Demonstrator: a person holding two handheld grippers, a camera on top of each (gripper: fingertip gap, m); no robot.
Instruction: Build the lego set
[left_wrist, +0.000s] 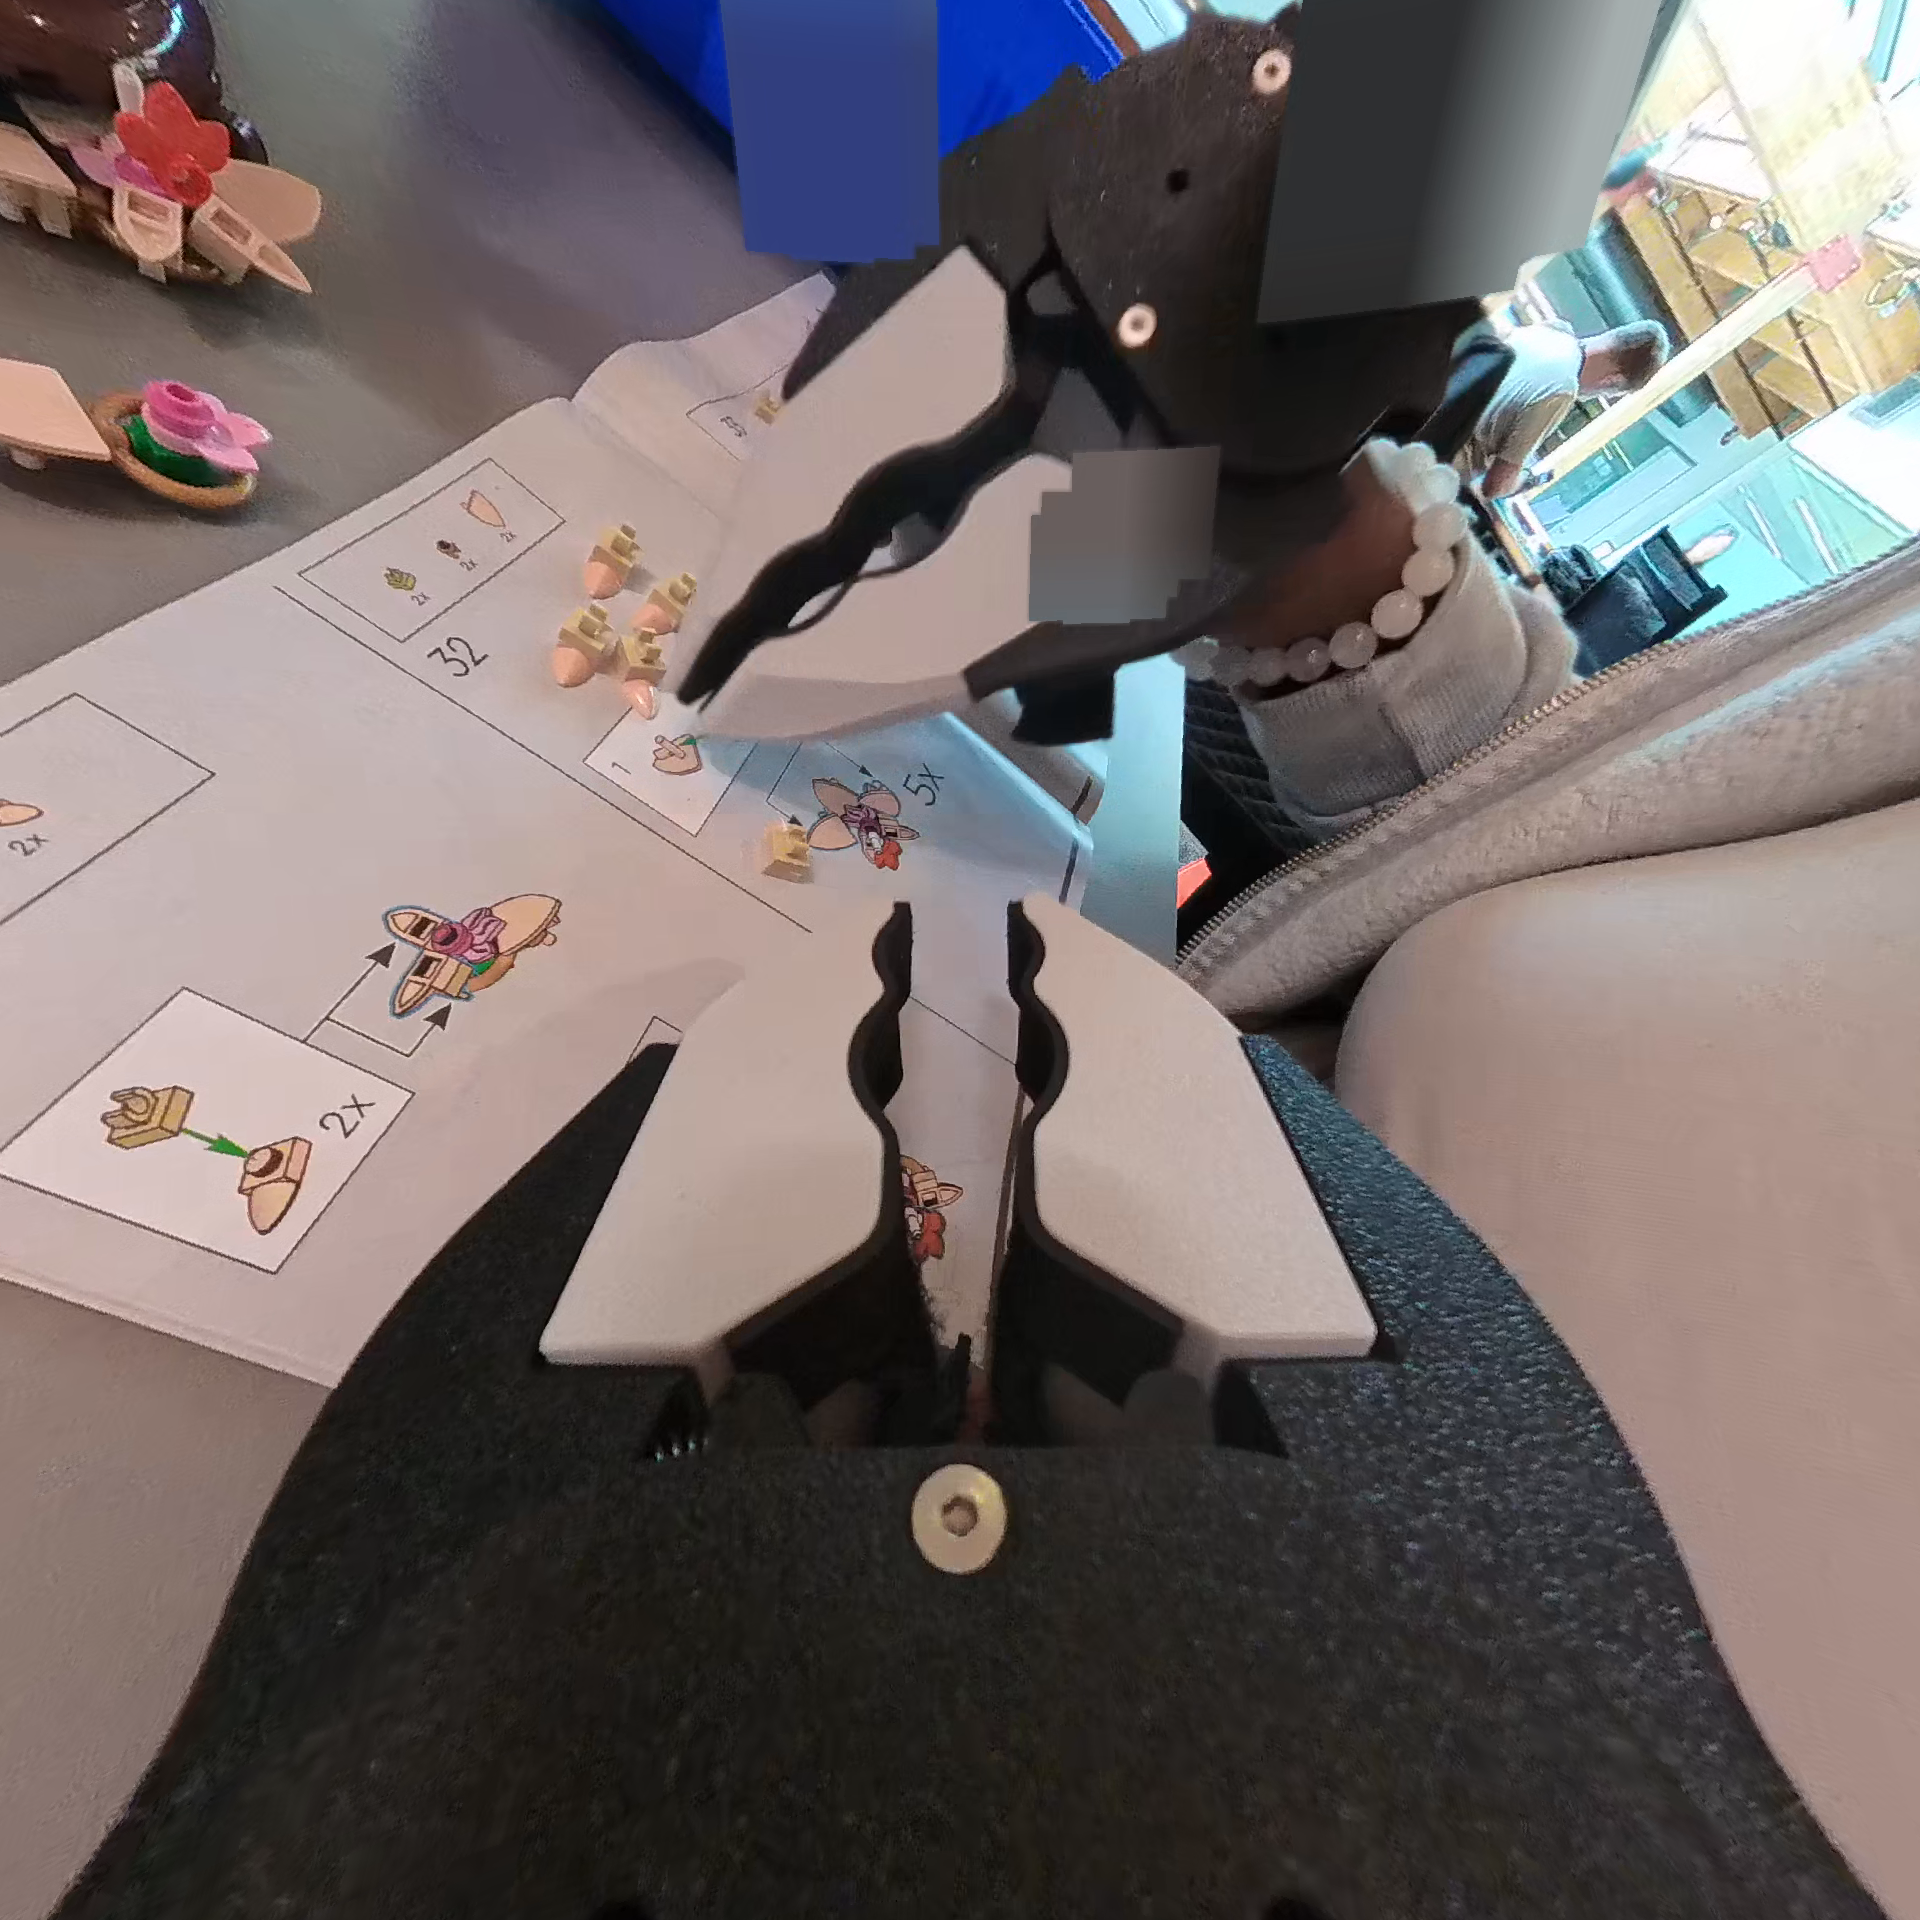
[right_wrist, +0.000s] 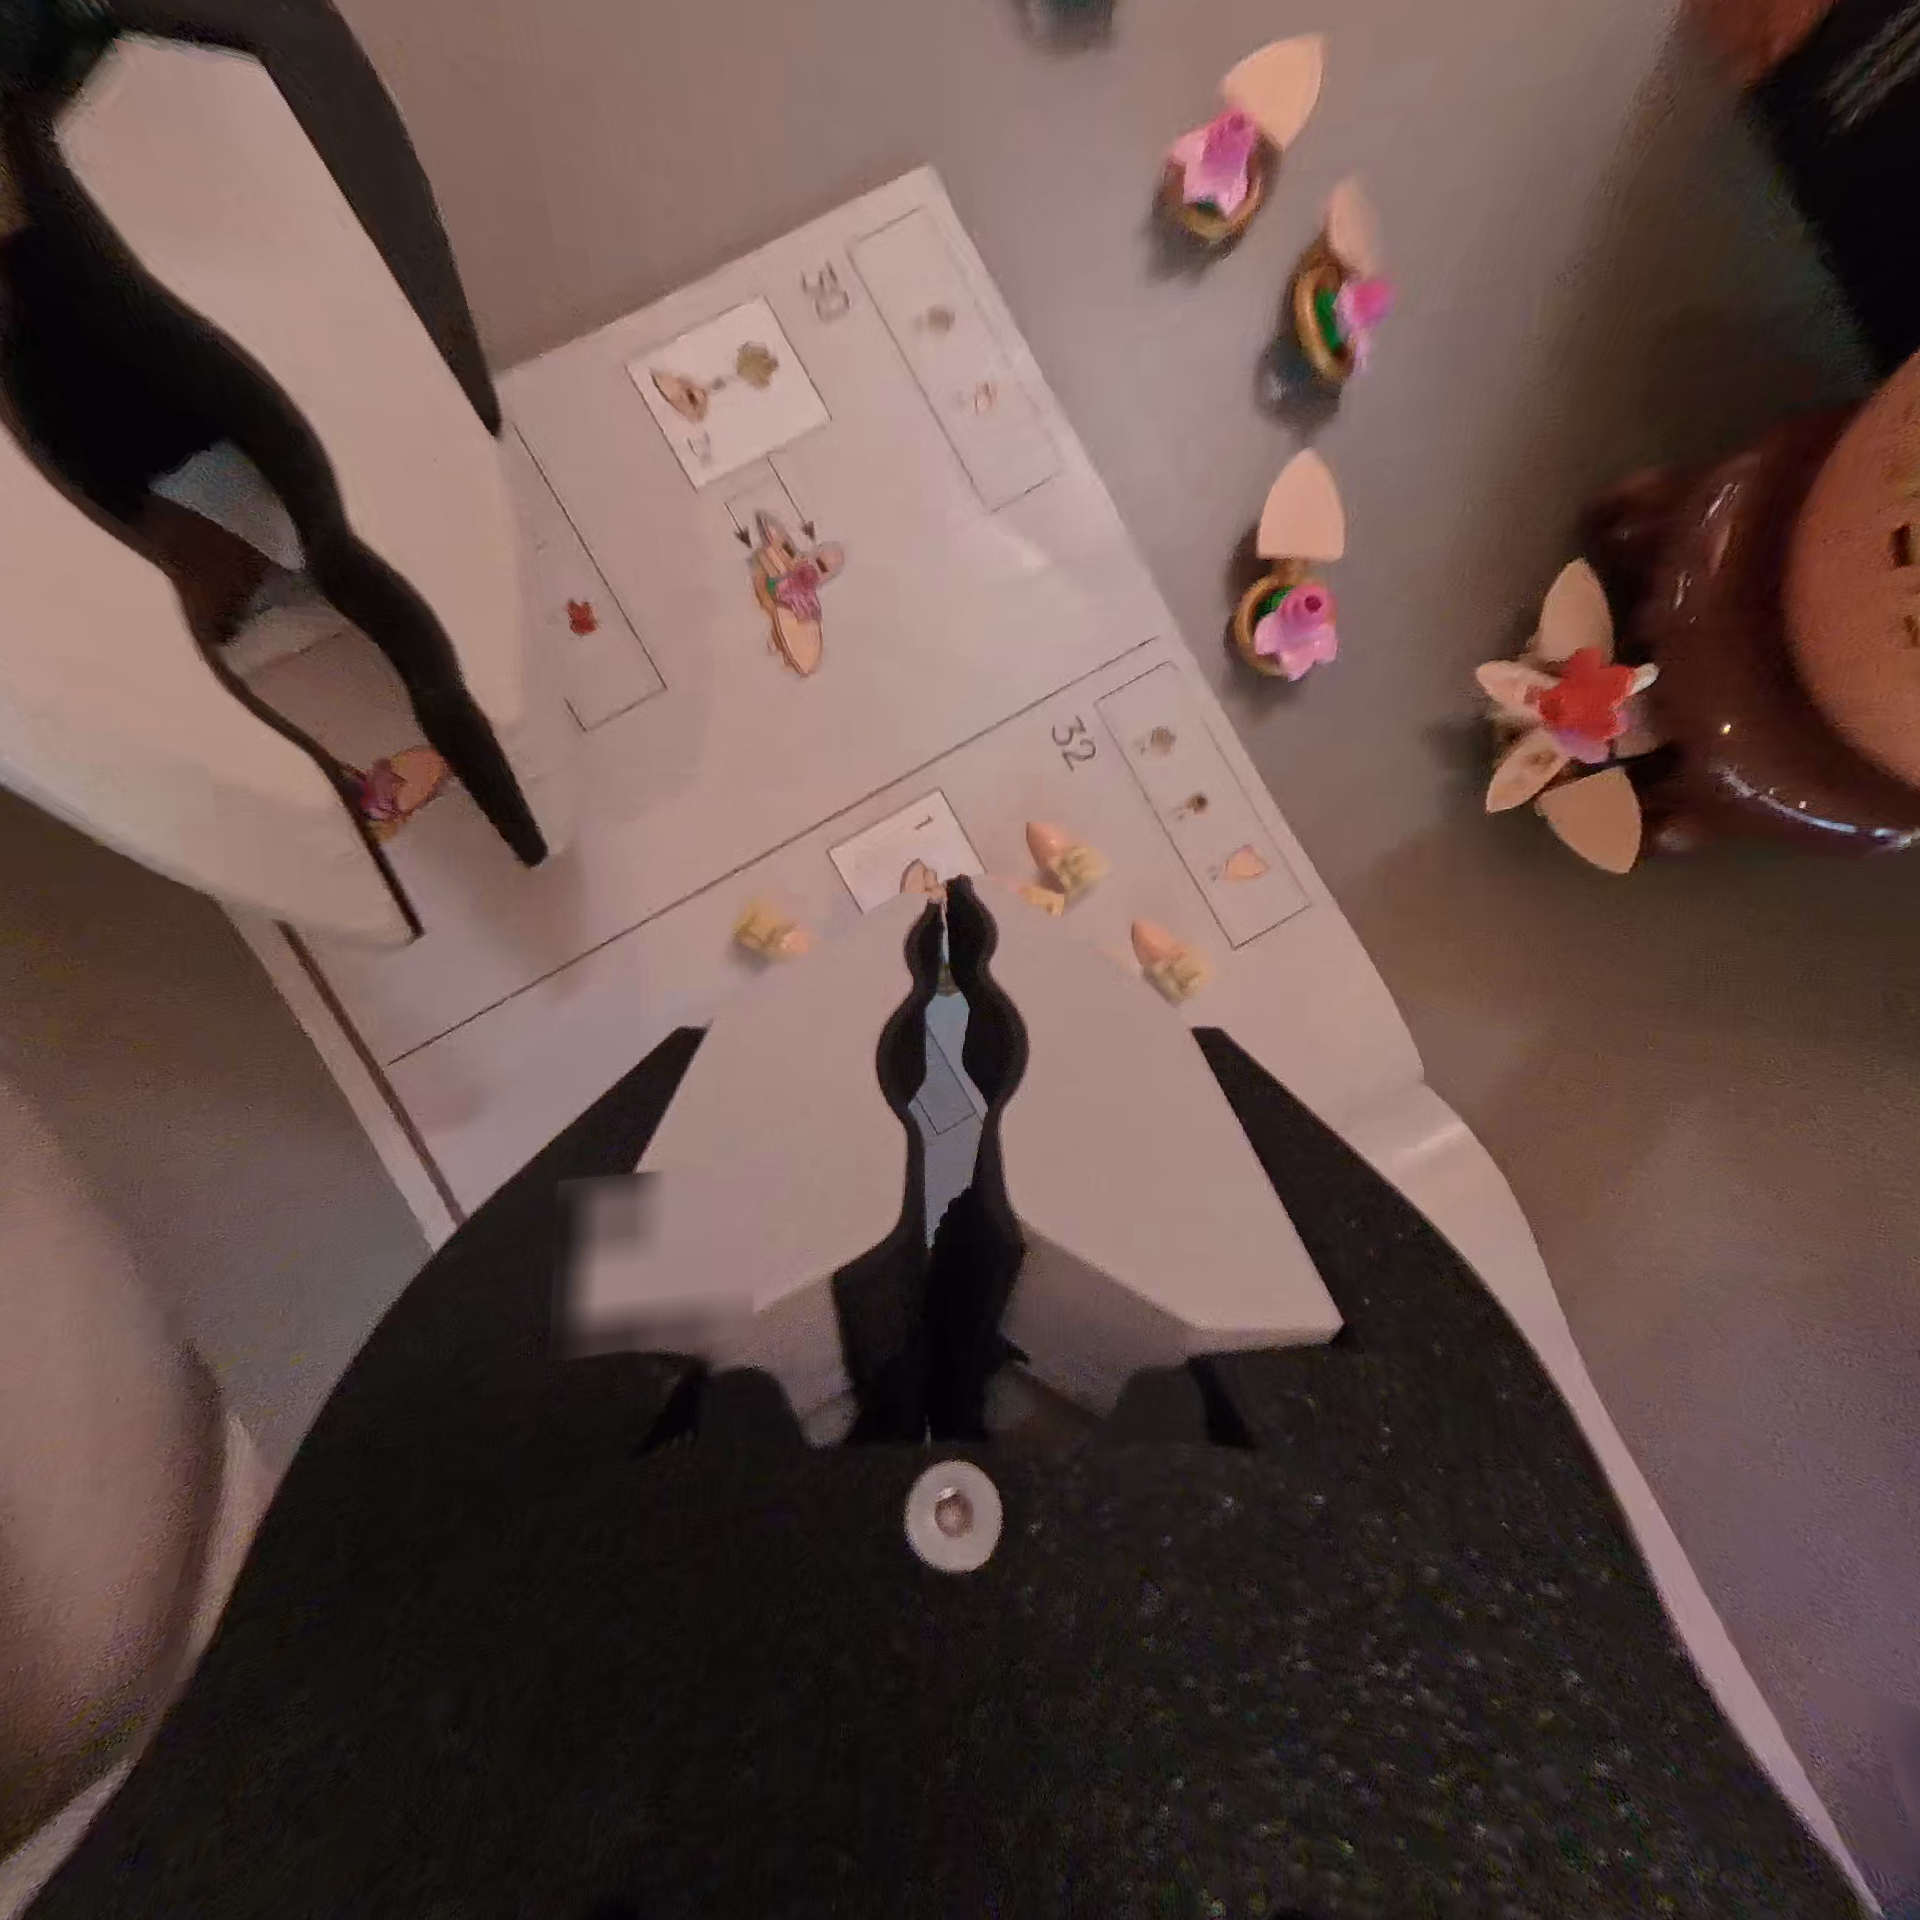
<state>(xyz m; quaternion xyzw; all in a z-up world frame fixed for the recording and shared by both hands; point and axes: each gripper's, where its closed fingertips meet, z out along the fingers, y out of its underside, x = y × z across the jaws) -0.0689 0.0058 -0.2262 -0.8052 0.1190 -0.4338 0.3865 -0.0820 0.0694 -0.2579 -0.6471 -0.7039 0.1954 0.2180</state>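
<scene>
Grey table (left_wrist: 499, 208) carries an open booklet (left_wrist: 312, 790) of building steps, with small toy pieces scattered on it.

Left claw (left_wrist: 961, 920), at 6 o'clock in its own view, stands slightly apart above the booklet's near edge with nothing between its fingers. A loose tan clip (left_wrist: 787, 852) lies just beyond its tips at 11 o'clock.

Right claw (left_wrist: 694, 698) reaches down farther out, tips closed together and touching the page just beside a cluster of peach-and-tan pieces (left_wrist: 613, 623). In its own view the right claw (right_wrist: 948, 896) shows its tips meeting; whether anything thin is pinched there I cannot tell. Peach pieces (right_wrist: 1060, 857) lie at 1 o'clock of the tips, another (right_wrist: 771, 933) at 9 o'clock.

Beyond the booklet, pink flower builds (right_wrist: 1288, 613) sit on the bare table, and a red flower (right_wrist: 1584, 701) leans against a brown pot (right_wrist: 1766, 644).

Only the left view shows the grey sleeve (left_wrist: 1455, 675), bead bracelet (left_wrist: 1392, 603) and a room with wooden shelving (left_wrist: 1745, 270) at 2 o'clock. Only the right view shows three pink builds in a row.
</scene>
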